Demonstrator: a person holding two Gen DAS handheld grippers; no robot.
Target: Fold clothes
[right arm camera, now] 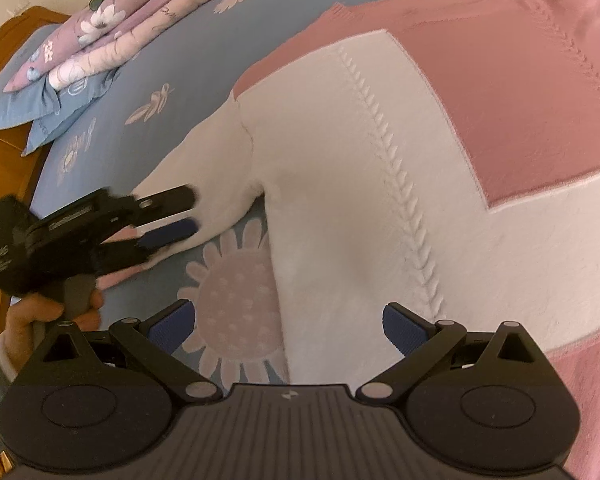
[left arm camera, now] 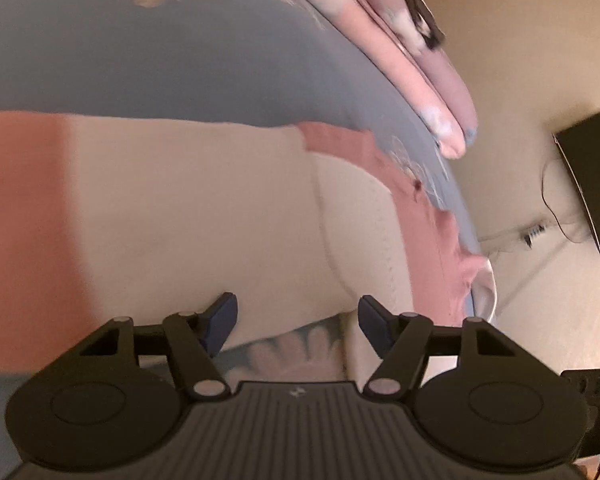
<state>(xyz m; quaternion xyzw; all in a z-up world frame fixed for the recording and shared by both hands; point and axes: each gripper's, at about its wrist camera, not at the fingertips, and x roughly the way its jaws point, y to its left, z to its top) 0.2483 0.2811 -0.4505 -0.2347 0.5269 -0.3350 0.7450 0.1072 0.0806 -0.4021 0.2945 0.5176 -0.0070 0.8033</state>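
A pink and white sweater [right arm camera: 400, 168] is lying flat on the blue flowered bedspread [right arm camera: 172, 52], with one white sleeve [right arm camera: 204, 172] stretching out to the side, toward the folded pillows [right arm camera: 80, 40] at the head of the bed. The left gripper [right arm camera: 190, 212] is reaching over this sleeve with its jaws apart; the sleeve cloth is passing between the two fingers, but the blue pads [right arm camera: 172, 232] are not pressing on it, so nothing is held. In the left wrist view the left gripper [left arm camera: 298, 324] is showing the same gap, with cream cloth ahead of it. The right gripper [right arm camera: 286, 326] is hovering above the bottom edge of the sweater body, also with its jaws wide apart and holding nothing. I think the next step is folding the sleeve in over the body. The risk here is that the left jaws are closing on only the top layer or too close to the cuff, so the sleeve may slip out or twist when it is lifted. Also, if the right side is not holding the body down, the whole sweater may be dragging and wrinkling on the smooth bedspread.
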